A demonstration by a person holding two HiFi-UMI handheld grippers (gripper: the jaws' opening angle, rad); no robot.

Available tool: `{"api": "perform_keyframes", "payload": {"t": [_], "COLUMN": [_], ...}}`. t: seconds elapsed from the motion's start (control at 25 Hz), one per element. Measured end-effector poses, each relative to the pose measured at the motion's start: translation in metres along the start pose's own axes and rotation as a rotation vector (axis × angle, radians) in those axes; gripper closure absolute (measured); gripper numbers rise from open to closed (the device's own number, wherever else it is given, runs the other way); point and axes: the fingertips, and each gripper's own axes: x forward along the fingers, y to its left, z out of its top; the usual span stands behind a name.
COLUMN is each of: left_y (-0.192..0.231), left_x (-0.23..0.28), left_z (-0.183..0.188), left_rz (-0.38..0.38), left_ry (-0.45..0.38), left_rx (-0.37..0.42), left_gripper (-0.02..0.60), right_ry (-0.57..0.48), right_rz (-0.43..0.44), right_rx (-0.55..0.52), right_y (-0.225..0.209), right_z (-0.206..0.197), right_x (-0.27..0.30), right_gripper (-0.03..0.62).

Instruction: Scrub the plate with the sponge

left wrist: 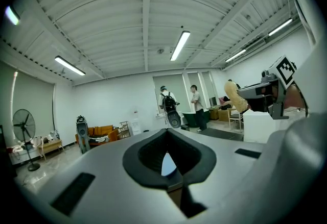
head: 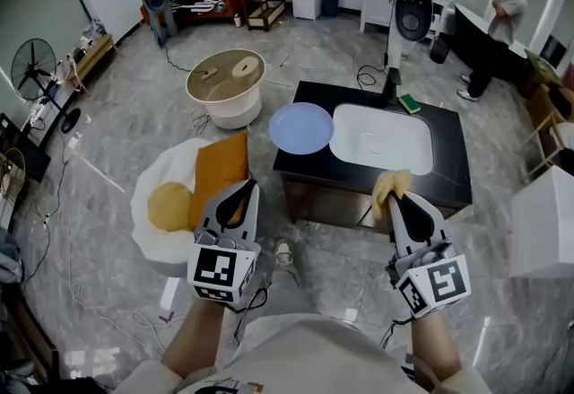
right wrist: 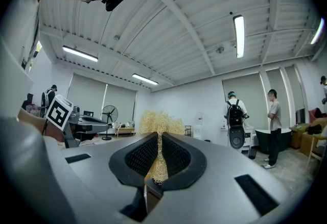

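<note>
A light blue plate (head: 300, 127) lies on the left end of a black counter (head: 448, 179), beside a white sink (head: 381, 138). My right gripper (head: 395, 197) (right wrist: 159, 136) is shut on a yellowish, fibrous scrub sponge (head: 392, 183) (right wrist: 156, 121), held short of the counter's near edge. The same sponge (left wrist: 234, 94) also shows at the right of the left gripper view. My left gripper (head: 244, 188) (left wrist: 167, 133) is shut with nothing in it, hanging over the floor to the left of the counter. A green sponge (head: 410, 103) lies at the counter's back edge.
A round beige table (head: 226, 78) stands beyond the counter's left side. Yellow and orange cushions (head: 193, 181) lie on the floor by my left gripper. A white box (head: 543, 222) stands at the right. A person (head: 507, 11) and a fan (head: 36, 69) stand farther off.
</note>
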Motion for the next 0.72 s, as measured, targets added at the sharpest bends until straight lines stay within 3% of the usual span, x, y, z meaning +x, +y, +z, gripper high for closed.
{"api": "perform_keyframes", "payload": {"t": [0.36,0.72], "left_y": [0.090,0.159], "left_x": [0.089,0.180], "left_z": [-0.025,-0.064], "left_rz": [-0.024,-0.106], "left_ry": [0.069,0.156], "left_rx": [-0.005,-0.024], "left_gripper": [0.563,0.563], "right_ry": [0.058,0.135], "right_rz": [0.002,-0.002], "right_rx": [0.021,0.038], "right_y": [-0.014,-0.023], "right_z": [-0.008,-0.025], "right_x": [0.131,0.253], "right_gripper": [0.546,0.546]}}
